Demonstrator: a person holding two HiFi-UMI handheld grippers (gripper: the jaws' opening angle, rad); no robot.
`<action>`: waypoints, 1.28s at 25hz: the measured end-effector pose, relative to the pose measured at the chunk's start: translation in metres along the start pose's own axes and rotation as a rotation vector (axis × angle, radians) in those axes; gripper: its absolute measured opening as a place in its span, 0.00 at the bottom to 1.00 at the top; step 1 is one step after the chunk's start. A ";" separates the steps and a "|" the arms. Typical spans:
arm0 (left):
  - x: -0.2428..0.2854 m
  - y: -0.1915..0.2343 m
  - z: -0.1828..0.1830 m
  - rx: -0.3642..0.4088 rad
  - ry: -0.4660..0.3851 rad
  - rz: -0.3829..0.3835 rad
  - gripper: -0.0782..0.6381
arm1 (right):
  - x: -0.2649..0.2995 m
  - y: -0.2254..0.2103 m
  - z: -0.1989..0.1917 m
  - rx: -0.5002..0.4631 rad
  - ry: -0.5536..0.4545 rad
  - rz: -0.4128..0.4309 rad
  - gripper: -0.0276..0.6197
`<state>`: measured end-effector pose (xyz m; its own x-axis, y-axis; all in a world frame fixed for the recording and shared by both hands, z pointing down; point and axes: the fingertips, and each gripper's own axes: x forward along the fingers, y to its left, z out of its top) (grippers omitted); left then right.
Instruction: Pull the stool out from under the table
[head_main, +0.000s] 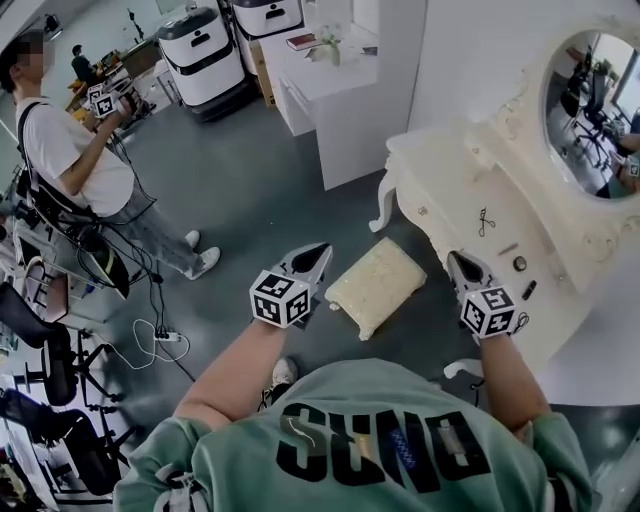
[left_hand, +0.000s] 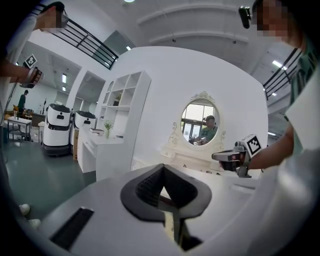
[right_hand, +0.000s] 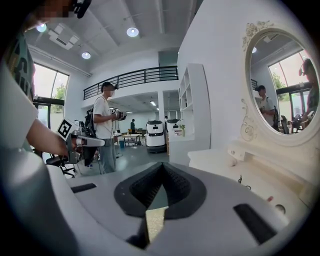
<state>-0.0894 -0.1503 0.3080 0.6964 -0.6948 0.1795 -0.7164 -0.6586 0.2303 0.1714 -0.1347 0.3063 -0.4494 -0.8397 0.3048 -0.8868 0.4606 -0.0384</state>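
The stool (head_main: 375, 285), with a cream cushion, stands on the grey floor in front of the white dressing table (head_main: 450, 180), out from under it. In the head view my left gripper (head_main: 320, 250) hovers just left of the cushion, shut and holding nothing. My right gripper (head_main: 455, 258) hangs over the table's front edge to the cushion's right, also shut and empty. In the left gripper view the jaws of my left gripper (left_hand: 162, 167) meet, and cream cushion (left_hand: 170, 225) shows below. The right gripper view shows my right gripper (right_hand: 162, 165) closed above the cushion (right_hand: 155, 220).
An oval mirror (head_main: 590, 110) tops the dressing table, where scissors (head_main: 486, 220) and small items lie. A person (head_main: 70, 150) with another gripper stands at the left. Office chairs (head_main: 50, 360), cables and a power strip (head_main: 165, 337) are lower left. A white cabinet (head_main: 330, 90) stands behind.
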 end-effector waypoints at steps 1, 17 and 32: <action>-0.001 0.000 0.000 0.002 -0.001 -0.001 0.12 | 0.001 0.000 0.000 0.000 0.000 -0.002 0.03; -0.013 -0.005 -0.005 0.014 0.004 -0.003 0.12 | -0.001 0.008 0.005 0.005 -0.009 0.005 0.03; -0.019 -0.010 -0.006 0.016 0.003 -0.007 0.12 | -0.005 0.013 0.004 -0.016 -0.004 0.002 0.03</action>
<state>-0.0955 -0.1291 0.3084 0.7017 -0.6891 0.1809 -0.7119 -0.6681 0.2162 0.1615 -0.1253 0.3009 -0.4514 -0.8400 0.3011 -0.8841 0.4667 -0.0238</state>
